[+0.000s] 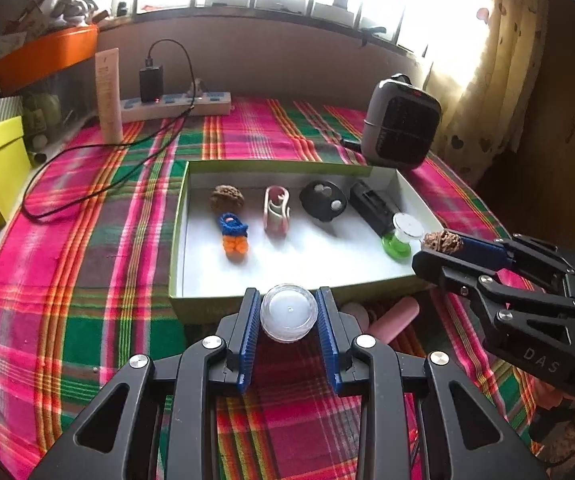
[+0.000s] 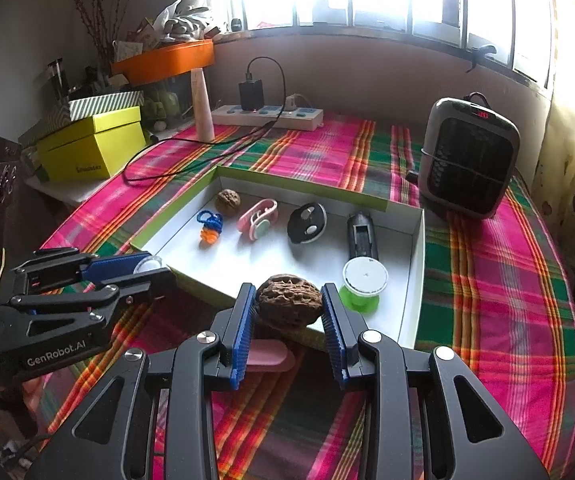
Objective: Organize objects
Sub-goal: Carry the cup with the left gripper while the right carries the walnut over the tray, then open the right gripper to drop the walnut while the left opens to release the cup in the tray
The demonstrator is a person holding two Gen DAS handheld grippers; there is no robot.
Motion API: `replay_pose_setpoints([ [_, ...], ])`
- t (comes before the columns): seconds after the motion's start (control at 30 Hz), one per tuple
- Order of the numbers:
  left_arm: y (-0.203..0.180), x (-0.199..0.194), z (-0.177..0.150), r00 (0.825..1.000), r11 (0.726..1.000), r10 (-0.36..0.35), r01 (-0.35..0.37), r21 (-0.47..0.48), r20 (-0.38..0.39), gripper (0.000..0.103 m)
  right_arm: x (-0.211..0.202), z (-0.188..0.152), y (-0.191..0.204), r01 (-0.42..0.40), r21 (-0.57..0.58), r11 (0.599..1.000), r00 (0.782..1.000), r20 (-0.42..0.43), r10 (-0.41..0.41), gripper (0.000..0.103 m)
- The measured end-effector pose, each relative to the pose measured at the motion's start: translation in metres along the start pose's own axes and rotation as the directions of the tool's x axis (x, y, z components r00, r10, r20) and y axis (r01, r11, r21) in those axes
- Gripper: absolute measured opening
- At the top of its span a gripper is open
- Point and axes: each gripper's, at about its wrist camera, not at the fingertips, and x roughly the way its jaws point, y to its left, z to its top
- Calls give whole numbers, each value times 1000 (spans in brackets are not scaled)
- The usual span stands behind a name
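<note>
My left gripper is shut on a small clear round jar with a white lid, just in front of the near wall of the shallow white box. My right gripper is shut on a brown walnut over the box's near rim. Inside the box lie another walnut, a blue and orange knitted charm, a pink clip, a black key fob, a black rectangular piece and a green spool with a white top.
A pink oblong piece lies on the plaid cloth beside the box's near edge. A grey heater stands at the back right. A power strip with a charger, a tall tube and yellow boxes sit at the back left.
</note>
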Motion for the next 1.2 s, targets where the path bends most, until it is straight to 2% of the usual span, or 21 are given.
replay_pose_setpoints([
  [0.37, 10, 13, 17, 1000, 999, 28, -28, -16, 5, 26, 20, 18, -7, 42, -36, 998, 999, -19, -42, 34],
  [0.73, 16, 36, 25, 999, 999, 38, -38, -25, -24, 26, 55, 34, -21, 74, -83, 994, 993, -86, -81, 34],
  [1.2, 23, 51, 27, 997, 998, 56, -57, -33, -47, 26, 90, 43, -24, 112, -226, 968, 976, -158, -150, 34],
])
